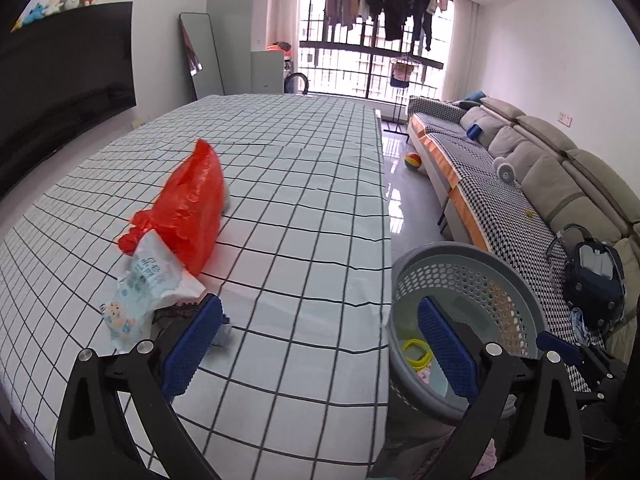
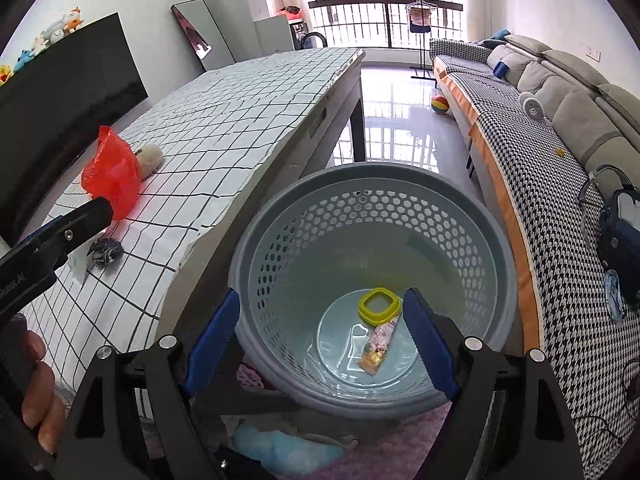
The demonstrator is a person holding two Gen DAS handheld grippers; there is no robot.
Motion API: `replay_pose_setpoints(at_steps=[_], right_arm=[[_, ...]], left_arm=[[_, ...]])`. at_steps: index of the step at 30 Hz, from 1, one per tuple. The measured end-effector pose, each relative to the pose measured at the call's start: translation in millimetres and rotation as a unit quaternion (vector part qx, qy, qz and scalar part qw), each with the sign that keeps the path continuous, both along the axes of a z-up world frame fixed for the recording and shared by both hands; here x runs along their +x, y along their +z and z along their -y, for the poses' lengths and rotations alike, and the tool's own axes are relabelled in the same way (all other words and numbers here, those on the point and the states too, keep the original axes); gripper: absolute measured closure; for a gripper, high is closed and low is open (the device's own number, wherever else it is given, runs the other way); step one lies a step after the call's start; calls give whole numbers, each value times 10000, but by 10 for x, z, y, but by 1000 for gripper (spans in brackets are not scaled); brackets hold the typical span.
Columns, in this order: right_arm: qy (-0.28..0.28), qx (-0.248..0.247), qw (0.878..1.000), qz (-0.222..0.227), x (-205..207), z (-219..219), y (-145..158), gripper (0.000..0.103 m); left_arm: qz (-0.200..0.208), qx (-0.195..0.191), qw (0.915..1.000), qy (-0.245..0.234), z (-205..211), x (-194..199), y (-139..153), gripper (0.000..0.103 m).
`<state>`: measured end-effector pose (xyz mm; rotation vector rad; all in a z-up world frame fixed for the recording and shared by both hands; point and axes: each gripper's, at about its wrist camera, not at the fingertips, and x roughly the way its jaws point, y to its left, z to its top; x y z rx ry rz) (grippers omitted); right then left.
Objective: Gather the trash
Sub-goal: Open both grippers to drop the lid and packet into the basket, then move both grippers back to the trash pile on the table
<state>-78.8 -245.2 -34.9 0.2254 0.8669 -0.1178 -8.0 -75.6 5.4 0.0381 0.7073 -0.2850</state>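
Note:
A red plastic bag (image 1: 192, 204) lies on the checked tablecloth (image 1: 288, 184), with a white wet-wipe packet (image 1: 140, 292) and a dark crumpled scrap just in front of it. My left gripper (image 1: 320, 344) is open above the table's near edge, its left finger next to the packet. The grey perforated basket (image 2: 376, 208) stands on the floor beside the table; it holds a yellow square ring (image 2: 379, 305) and a pink snack wrapper (image 2: 378, 348). My right gripper (image 2: 324, 340) is open and empty above the basket. The bag (image 2: 112, 172) and scrap (image 2: 104, 254) also show in the right wrist view.
A grey sofa (image 1: 528, 168) with a houndstooth cover runs along the right, with a dark blue bag (image 1: 592, 280) on it. A ball (image 1: 413, 160) lies on the glossy floor. A black TV (image 1: 60, 80) hangs at left. A small beige object (image 2: 150, 158) sits behind the red bag.

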Motion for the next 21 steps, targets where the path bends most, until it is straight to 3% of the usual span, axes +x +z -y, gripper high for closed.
replay_pose_setpoints(at_steps=[21], right_arm=[[1423, -190, 9896, -113, 679, -1202, 10, 23]], left_arm=[[-143, 175, 9895, 1426, -1315, 103, -93, 7]])
